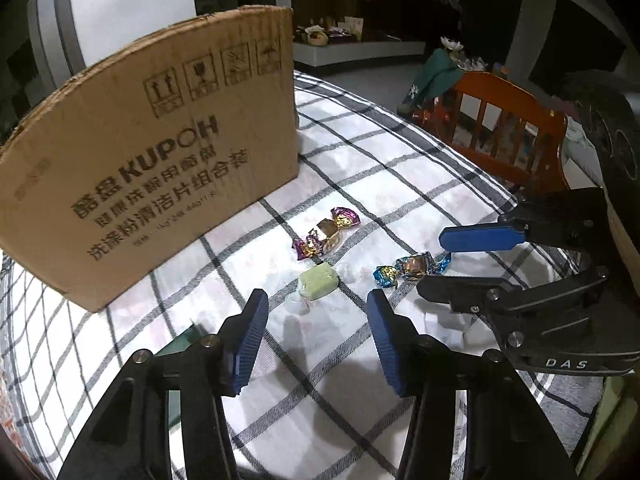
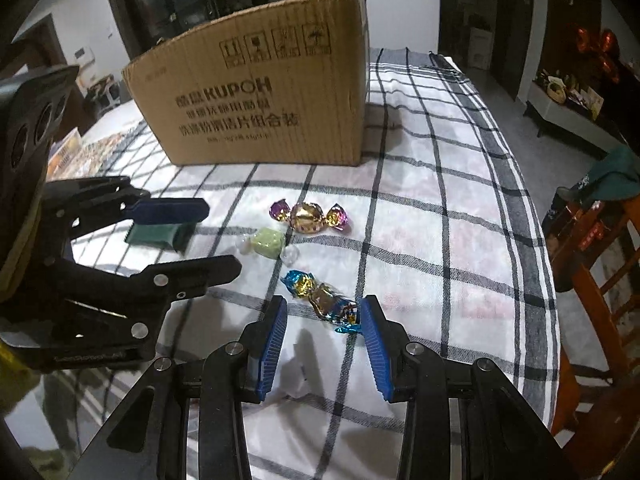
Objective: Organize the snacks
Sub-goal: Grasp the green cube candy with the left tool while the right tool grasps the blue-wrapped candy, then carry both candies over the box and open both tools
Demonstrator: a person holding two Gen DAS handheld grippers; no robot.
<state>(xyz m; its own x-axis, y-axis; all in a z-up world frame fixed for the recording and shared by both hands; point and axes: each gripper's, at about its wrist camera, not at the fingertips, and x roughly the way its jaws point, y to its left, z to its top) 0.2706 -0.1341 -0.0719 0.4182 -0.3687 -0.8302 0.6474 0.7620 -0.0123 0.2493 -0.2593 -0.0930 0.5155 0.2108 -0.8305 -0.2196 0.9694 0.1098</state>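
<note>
Right wrist view: right gripper (image 2: 324,312), wide open and empty, straddles the blue candy (image 2: 320,296); its slippery twisted wrapper may slide away when closing.

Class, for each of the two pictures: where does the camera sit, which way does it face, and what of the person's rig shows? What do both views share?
Left wrist: behind the open left gripper, facing the pale green wrapped sweet; the right gripper enters from the right.
Right wrist: behind the open right gripper, facing the blue foil-wrapped candy; the left gripper enters from the left.
Shared: brown cardboard box, purple-and-gold foil candy, checked white tablecloth.
</note>
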